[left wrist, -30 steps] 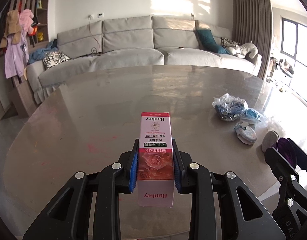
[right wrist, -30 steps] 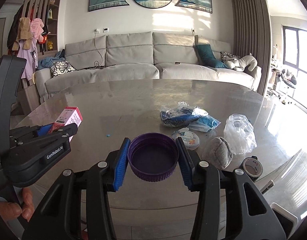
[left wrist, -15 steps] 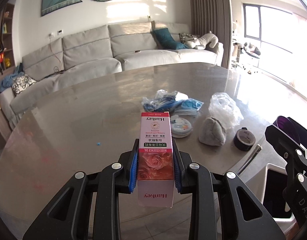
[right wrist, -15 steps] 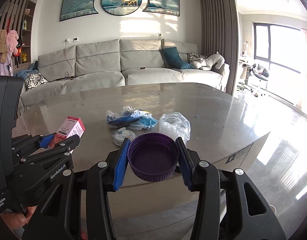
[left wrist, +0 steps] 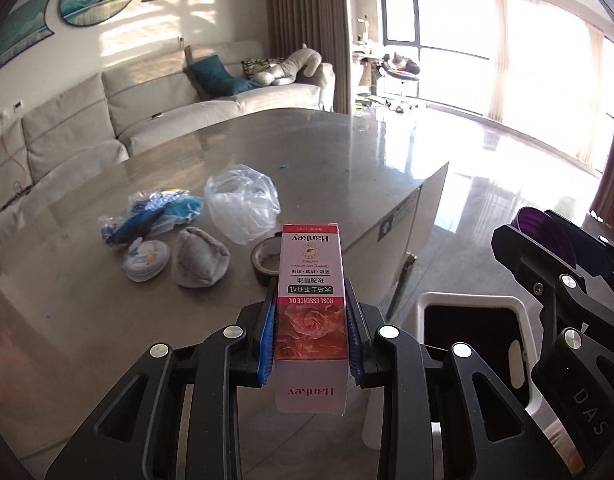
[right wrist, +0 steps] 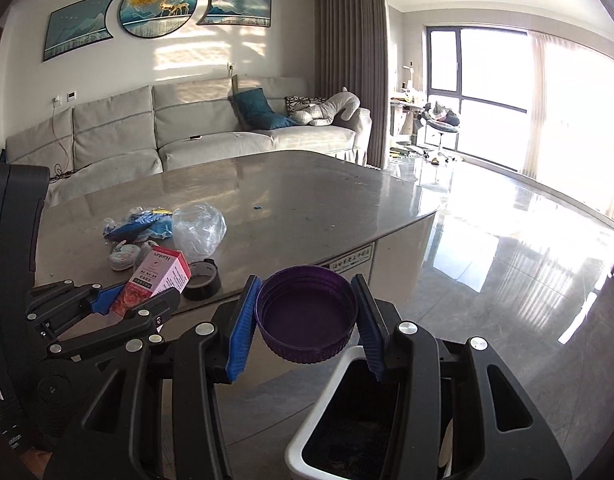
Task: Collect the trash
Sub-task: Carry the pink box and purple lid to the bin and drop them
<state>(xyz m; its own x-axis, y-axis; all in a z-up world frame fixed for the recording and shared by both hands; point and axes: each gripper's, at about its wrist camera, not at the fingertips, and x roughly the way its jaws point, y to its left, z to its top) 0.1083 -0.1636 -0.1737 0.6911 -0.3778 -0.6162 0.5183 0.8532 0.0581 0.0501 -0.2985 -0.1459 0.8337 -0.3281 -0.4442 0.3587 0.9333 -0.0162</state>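
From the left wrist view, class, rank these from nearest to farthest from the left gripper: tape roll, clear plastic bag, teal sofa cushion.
1. tape roll: on the table, just beyond the left gripper.
2. clear plastic bag: farther back, slightly left.
3. teal sofa cushion: on the sofa, beyond the table.

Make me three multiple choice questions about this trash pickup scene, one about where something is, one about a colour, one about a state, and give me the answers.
1. Where is the white bin?
A. on the table
B. on the floor beside the table
C. on the sofa

2. What colour is the lid in the right gripper?
A. purple
B. yellow
C. white

3. What is the left gripper doing?
A. open and empty
B. shut on the tape roll
C. shut on the pink carton

Answers: 1 B, the bin stands on the floor below the table edge; 2 A, the lid between the blue-padded fingers is purple; 3 C, both fingers press the carton's sides, while the tape roll lies on the table.
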